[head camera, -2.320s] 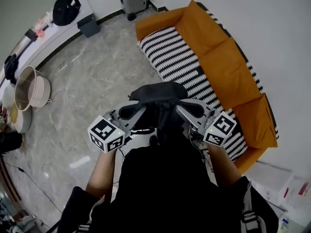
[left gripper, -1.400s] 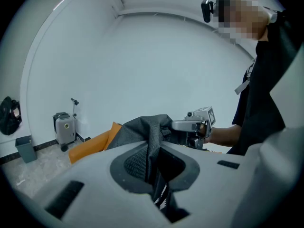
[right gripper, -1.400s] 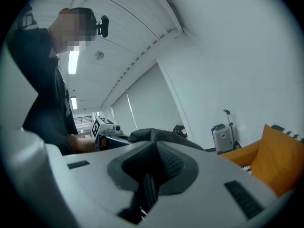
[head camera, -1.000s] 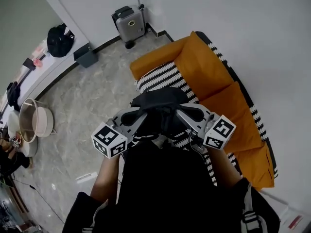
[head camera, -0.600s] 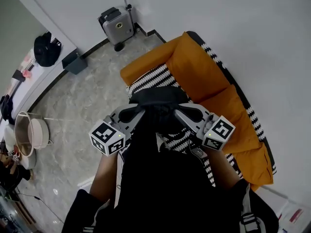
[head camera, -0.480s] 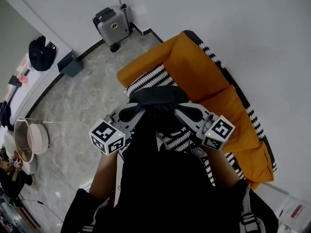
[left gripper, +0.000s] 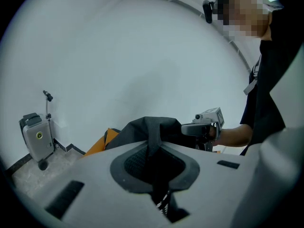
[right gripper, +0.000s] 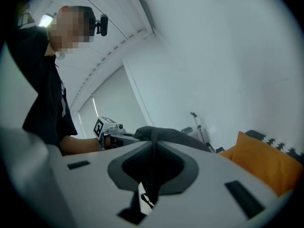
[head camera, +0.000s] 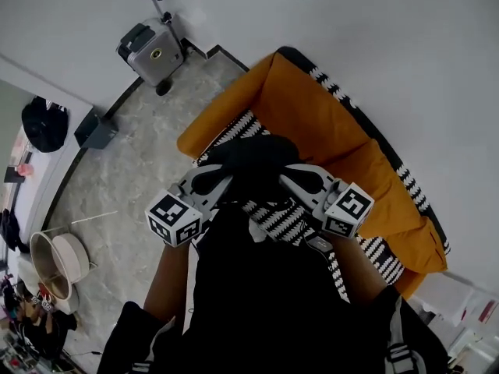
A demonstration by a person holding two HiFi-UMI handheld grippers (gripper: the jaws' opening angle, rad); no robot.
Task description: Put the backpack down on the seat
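Our left gripper (head camera: 205, 180) and right gripper (head camera: 299, 177) both pinch the backpack (head camera: 251, 154) by its top. The seat (head camera: 282, 218) lies just ahead and below.

White wall (head camera: 390, 37) far and right. Grey marble floor (head camera: 132, 178) to the left, edged with dark skirting (head camera: 204, 51). Orange sofa (head camera: 312, 123) against the wall, striped black-and-white cover (head camera: 282, 218) on its seat. Grey suitcase (head camera: 148, 49) upright in the far corner. Dark box (head camera: 96, 130) further left. Pale round tub (head camera: 62, 257) near left.
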